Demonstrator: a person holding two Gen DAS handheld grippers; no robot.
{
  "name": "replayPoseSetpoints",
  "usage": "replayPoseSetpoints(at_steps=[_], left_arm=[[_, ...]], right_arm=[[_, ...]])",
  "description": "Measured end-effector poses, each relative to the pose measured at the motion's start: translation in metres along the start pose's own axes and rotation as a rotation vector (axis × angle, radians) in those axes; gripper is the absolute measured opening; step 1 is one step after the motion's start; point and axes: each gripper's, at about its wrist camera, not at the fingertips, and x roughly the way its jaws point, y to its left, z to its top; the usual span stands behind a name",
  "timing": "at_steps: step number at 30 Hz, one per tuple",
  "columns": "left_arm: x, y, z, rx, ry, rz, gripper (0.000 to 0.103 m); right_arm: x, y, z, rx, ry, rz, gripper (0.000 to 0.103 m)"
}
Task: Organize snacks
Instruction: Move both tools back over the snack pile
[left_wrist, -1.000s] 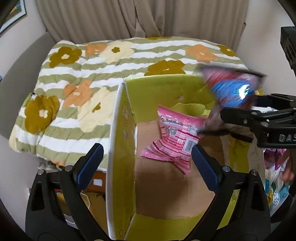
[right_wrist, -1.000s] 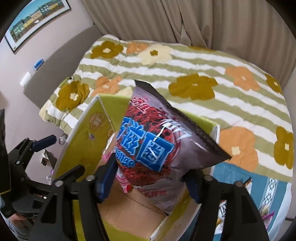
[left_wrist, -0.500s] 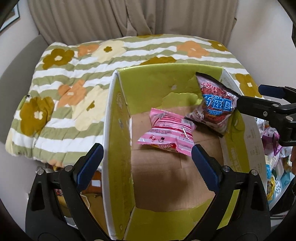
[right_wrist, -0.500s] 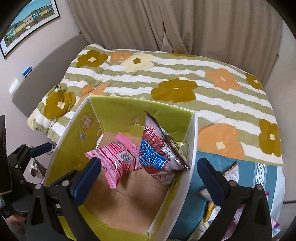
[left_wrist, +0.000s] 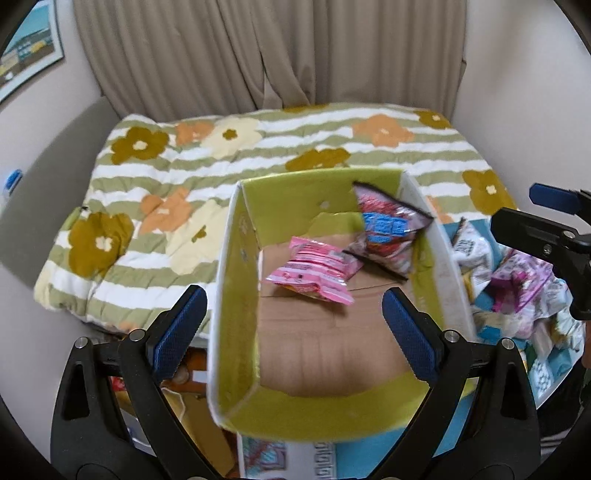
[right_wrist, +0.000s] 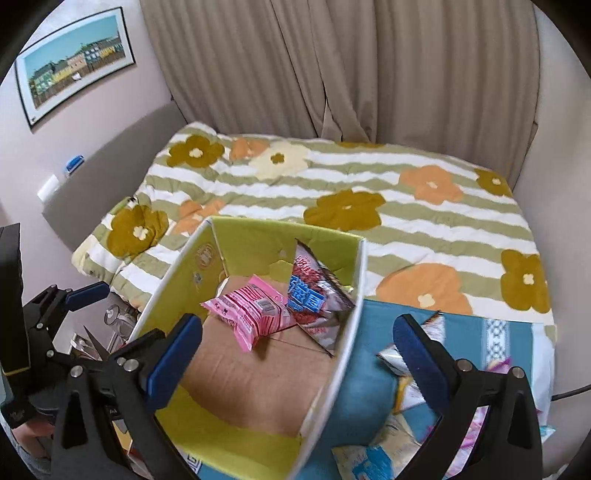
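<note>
An open cardboard box (left_wrist: 236, 258) with green inner walls holds a pink snack packet (left_wrist: 314, 269) and a dark red-and-blue chip bag (left_wrist: 388, 229) leaning in its far right corner. Both also show in the right wrist view: the pink packet (right_wrist: 255, 310), the chip bag (right_wrist: 314, 295), the box (right_wrist: 351, 332). My left gripper (left_wrist: 295, 325) is open and empty above the box's near end. My right gripper (right_wrist: 295, 350) is open and empty, above the box's right wall; it shows at the right edge of the left wrist view (left_wrist: 554, 221).
A pile of loose snack packets (left_wrist: 517, 288) lies on a blue cloth (right_wrist: 369, 387) right of the box. A flowered striped quilt (right_wrist: 369, 192) covers the bed behind. Curtains and walls stand beyond. Clutter lies on the floor left of the box.
My right gripper opened and let the chip bag drop into the box, then drew back to the right. The pink packet settled flat. Both cameras rose and pulled back.
</note>
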Motion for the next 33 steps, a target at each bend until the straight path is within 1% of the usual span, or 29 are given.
replayPoseSetpoints(at_steps=[5,10,14,19,21,25,29,33], left_arm=[[-0.035,-0.039,-0.021,-0.046,-0.031,-0.028,0.095],[-0.063,-0.090,-0.048,-0.066,-0.061,-0.053,0.095],[-0.078,-0.132,-0.072,-0.058,-0.064,-0.074,0.095],[-0.091,-0.182,-0.102,-0.037,-0.058,-0.097,0.095],[-0.092,-0.196,-0.110,-0.036,-0.059,-0.107,0.095],[-0.090,-0.225,-0.124,-0.023,-0.057,-0.120,0.095],[-0.084,-0.248,-0.135,-0.008,-0.064,-0.129,0.095],[-0.065,-0.269,-0.147,0.011,-0.049,-0.152,0.095]], right_arm=[[-0.049,-0.022,-0.027,-0.022,-0.061,-0.030,0.103],[-0.098,-0.061,-0.063,-0.021,-0.118,-0.077,0.103],[-0.127,-0.092,-0.094,-0.008,-0.132,-0.124,0.103],[-0.157,-0.130,-0.134,0.025,-0.143,-0.144,0.103],[-0.169,-0.146,-0.150,0.044,-0.149,-0.153,0.103],[-0.181,-0.171,-0.176,0.067,-0.162,-0.178,0.103],[-0.184,-0.190,-0.195,0.078,-0.161,-0.197,0.103],[-0.177,-0.204,-0.214,0.099,-0.156,-0.203,0.103]])
